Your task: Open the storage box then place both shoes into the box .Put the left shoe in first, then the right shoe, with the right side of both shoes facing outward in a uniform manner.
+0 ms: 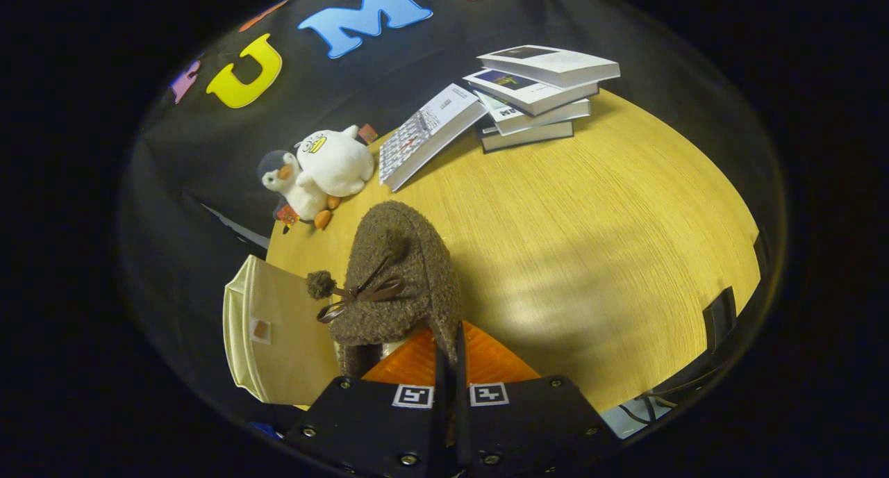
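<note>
Fuzzy brown shoe (399, 276) hangs pinched at its collar in the tool (450, 367), whose fingers are clenched on the thin edge. Such a narrow bite could slip or let the shoe swing. It hangs above the tabletop (590, 242), beside the cream box (278, 332); a twist could turn its wrong side outward.
</note>
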`<state>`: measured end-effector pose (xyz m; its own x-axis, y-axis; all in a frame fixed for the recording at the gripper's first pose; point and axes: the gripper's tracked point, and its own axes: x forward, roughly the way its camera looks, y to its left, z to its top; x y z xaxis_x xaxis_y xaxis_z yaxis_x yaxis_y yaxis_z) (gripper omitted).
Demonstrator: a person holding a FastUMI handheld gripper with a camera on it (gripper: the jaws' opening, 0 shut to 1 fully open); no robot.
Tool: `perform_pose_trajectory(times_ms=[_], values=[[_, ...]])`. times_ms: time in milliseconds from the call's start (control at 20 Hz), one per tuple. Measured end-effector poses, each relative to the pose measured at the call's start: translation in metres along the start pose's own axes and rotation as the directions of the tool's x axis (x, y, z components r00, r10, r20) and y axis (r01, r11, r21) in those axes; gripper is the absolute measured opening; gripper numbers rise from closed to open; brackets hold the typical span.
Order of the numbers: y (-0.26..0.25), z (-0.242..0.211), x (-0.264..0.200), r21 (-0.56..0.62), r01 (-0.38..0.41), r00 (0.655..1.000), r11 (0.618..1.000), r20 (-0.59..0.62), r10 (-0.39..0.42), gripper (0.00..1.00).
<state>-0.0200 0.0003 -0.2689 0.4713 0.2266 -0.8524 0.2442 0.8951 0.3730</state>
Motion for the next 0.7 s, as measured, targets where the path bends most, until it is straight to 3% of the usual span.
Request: perform_pose_trajectory(times_ms=[700], values=[[0.177,-0.009,-0.022,-0.023,-0.169,0.985,0.985,0.044,0.17,0.05]])
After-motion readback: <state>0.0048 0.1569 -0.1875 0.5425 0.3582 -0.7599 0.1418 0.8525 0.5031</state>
